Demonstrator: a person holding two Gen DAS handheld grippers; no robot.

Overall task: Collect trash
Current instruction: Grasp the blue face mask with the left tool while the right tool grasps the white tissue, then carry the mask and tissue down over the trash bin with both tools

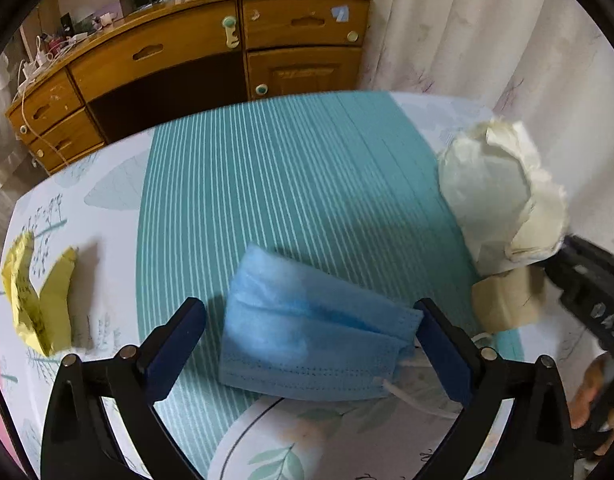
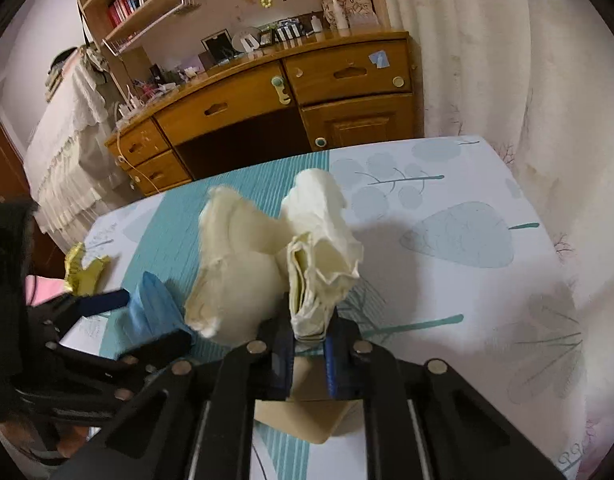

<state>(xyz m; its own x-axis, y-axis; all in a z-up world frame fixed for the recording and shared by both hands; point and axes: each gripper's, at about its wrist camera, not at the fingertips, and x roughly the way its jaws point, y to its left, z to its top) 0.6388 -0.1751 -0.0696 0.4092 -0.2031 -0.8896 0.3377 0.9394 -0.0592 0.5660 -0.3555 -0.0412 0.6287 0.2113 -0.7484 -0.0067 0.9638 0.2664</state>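
**Trash items on the patterned bed: four seen, one in a grip**

Left gripper [image 1: 311,344]: held low over the near part of the bed [image 1: 291,184], pointing toward the far edge. Jaws spread wide, one on each side of the blue face mask [image 1: 307,340]. The right-hand pad [image 1: 443,352] sits at the mask's folded end, just beside or touching it; the other pad stands apart from it. The mask lies flat on the teal striped band of the cover, its white ear loop trailing toward the near edge.

Right gripper [image 2: 310,346]: raised above the bed and angled toward the far edge. Jaws drawn narrow, pinching the lower end of the crumpled cream tissue [image 2: 275,264]. The tissue stands up out of the pads and spreads into loose folds, clear of the cover. From the left camera the same tissue [image 1: 503,196] hangs over the bed's right side, with the right tool's black body behind it.

Count:
- Blue face mask: one, near the middle of the near edge.
- Cream tissue: one wad, held.
- Tan paper piece [image 1: 507,304]: one, lying under the tissue toward the right edge.
- Yellow wrapper [image 1: 39,292]: one, crumpled, near the left edge.

Beyond the far edge: one wooden desk [image 1: 211,56] with drawers, and a pale curtain [image 1: 467,32] at the right.
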